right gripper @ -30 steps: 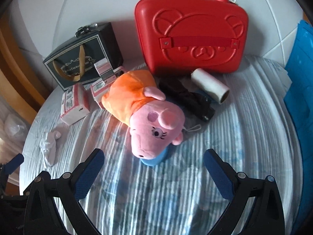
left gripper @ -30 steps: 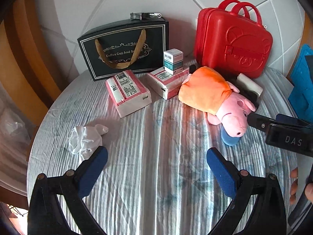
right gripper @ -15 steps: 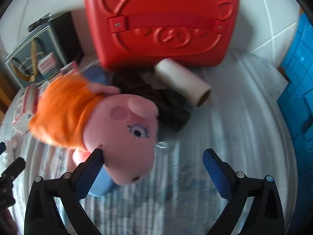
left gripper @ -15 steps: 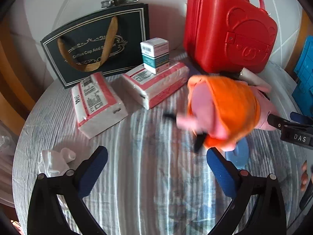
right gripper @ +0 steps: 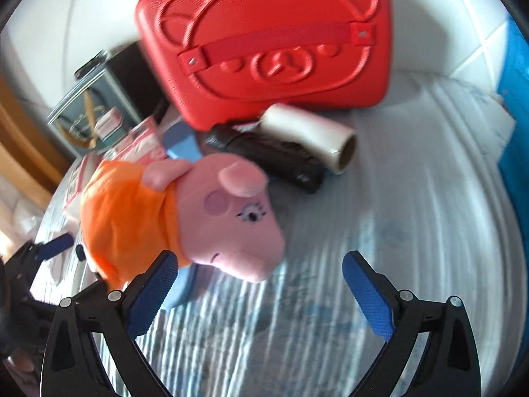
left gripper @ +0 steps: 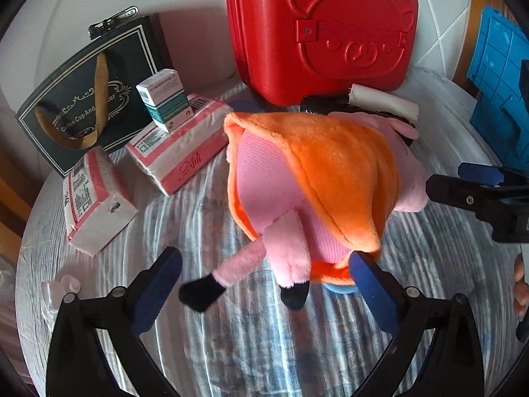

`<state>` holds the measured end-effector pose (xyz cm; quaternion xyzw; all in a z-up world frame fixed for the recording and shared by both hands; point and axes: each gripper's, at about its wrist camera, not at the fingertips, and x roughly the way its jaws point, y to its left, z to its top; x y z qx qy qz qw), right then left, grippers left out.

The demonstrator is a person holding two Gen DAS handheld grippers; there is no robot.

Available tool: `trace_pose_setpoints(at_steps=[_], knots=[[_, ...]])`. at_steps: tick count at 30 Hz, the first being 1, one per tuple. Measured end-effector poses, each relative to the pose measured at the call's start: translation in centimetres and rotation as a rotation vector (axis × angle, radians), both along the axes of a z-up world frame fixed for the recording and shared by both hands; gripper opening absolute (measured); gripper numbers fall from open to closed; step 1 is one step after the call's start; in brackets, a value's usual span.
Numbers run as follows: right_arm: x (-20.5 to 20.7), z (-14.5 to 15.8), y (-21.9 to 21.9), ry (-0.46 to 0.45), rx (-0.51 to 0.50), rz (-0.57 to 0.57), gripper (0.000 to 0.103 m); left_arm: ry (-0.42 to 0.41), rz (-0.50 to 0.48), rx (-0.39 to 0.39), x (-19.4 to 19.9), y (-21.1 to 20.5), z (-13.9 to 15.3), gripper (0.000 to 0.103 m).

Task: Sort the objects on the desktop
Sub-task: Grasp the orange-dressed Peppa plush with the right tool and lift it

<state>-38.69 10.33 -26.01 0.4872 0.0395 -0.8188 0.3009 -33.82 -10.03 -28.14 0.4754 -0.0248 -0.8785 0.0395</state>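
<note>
Change since earlier frames: pig plush (left gripper: 317,178) now fills the centre of the left wrist view, legs toward the camera, where it earlier lay at right of centre; red case (left gripper: 324,29) sits larger and higher in frame
Left gripper (left gripper: 264,284): jaws wide apart; nothing clamped; its right finger (left gripper: 370,284) lies against the orange dress hem, contact uncertain because of blur
Right gripper (right gripper: 258,284): jaws wide apart; nothing clamped; plush snout just above its left finger (right gripper: 152,287)
Pig plush, right wrist view (right gripper: 185,218): left of centre, head toward frame centre; blue disc (right gripper: 182,291) partly under it
Tablecloth (left gripper: 264,347): striped; covers the table
Tissue packs: one (left gripper: 92,205) at left, one (left gripper: 178,145) left of centre with a small box (left gripper: 165,99) on top
Black gift bag (left gripper: 86,99): upper left
Lint roller (right gripper: 310,139): below the red case, beside a black folded item (right gripper: 271,155)
</note>
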Motion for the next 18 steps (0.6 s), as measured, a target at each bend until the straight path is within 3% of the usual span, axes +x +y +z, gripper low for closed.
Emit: trace_pose_setpoints(at_steps=[3,6,11,18], knots=[[-0.5,-1.0,-1.0,-0.03,-0.017,0.024,0.092,0.014,0.054,-0.059,-1.8,-0.9,-0.4,0.103],[-1.3,-1.5,-2.3,-0.05,-0.04,0.041,0.072,0.023,0.071,0.027,-2.8,-2.6,0.1,0.103],[-1.8,-0.6,-3.8,-0.021,-0.095,0.077,0.071,0.023,0.018,0.119,-2.6,-3.2,0.2,0.103],[-2.3,-1.1,-4.5,-0.027,-0.059,0.083,0.069,0.001,-0.076,0.079,-3.8,-0.9,-1.6,0.103]])
